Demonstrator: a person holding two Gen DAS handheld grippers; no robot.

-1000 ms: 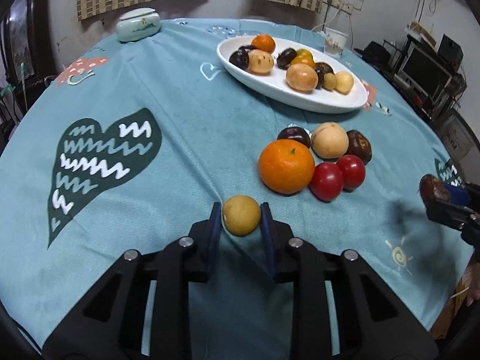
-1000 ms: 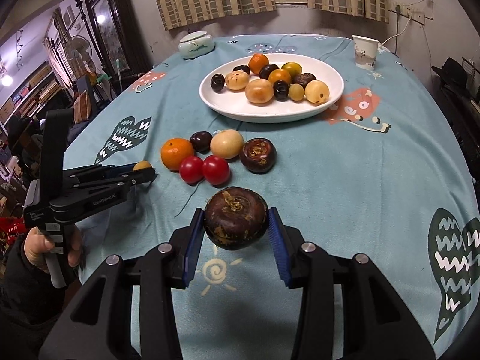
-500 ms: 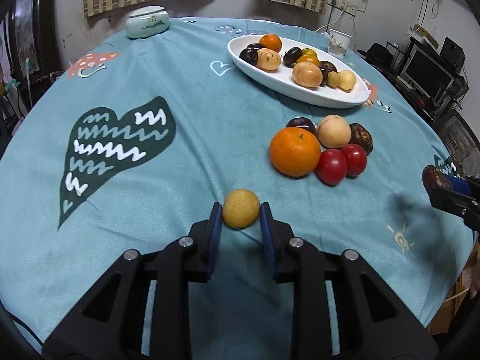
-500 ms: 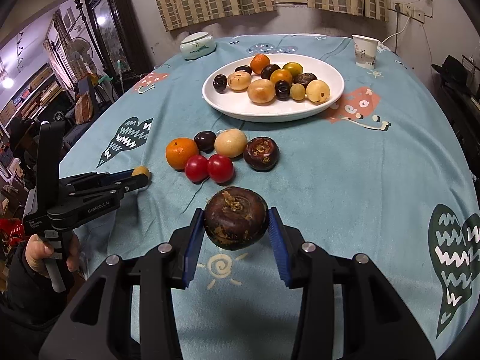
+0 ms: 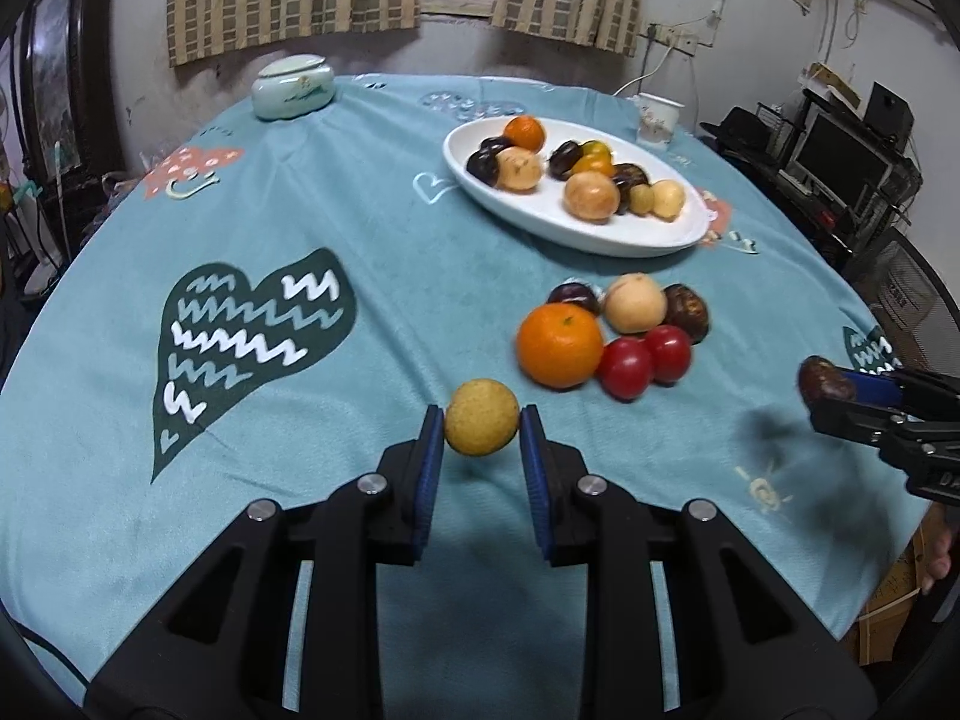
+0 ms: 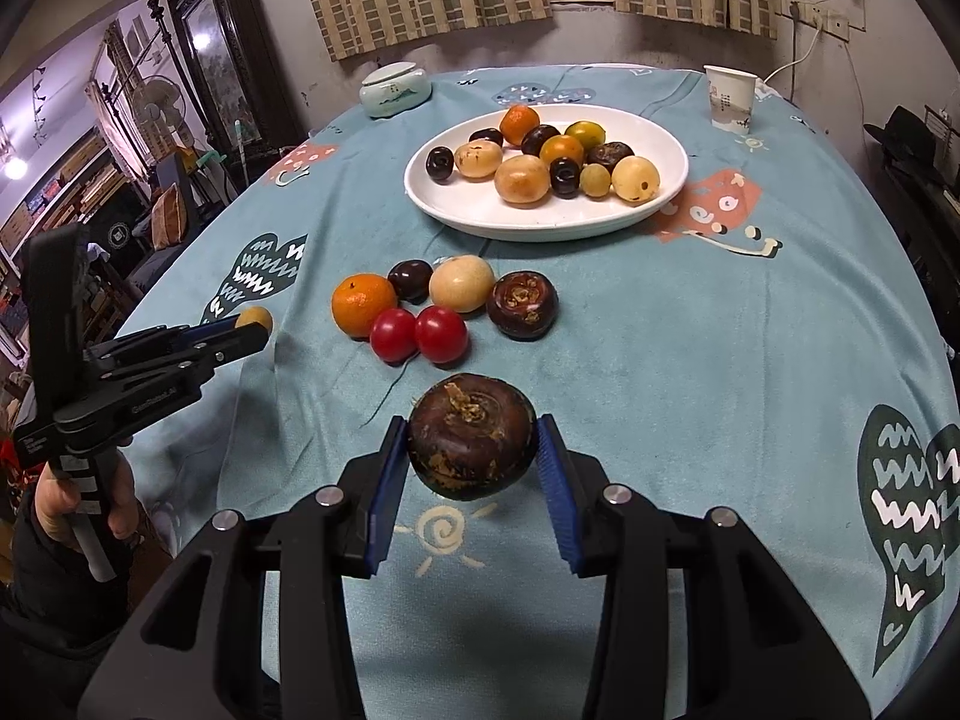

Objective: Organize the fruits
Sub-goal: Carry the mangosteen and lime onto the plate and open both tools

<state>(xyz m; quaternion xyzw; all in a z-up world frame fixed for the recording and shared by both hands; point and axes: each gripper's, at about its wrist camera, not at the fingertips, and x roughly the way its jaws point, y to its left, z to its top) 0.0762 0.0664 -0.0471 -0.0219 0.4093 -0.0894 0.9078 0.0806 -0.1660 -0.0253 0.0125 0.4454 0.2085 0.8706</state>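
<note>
The left gripper [image 5: 482, 441] is clamping a small yellow fruit [image 5: 481, 425] and the right gripper [image 6: 470, 462] is clamping a dark water chestnut [image 6: 471, 435], both held clear above the teal tablecloth [image 6: 690, 360], probably for carrying to the white plate [image 6: 480, 216].

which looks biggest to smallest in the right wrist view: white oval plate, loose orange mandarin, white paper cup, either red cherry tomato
1. White oval plate, by far the largest.
2. Loose orange mandarin and white paper cup: look alike; the cup stands farther off, so unranked.
3. Red cherry tomato, smallest.
</note>
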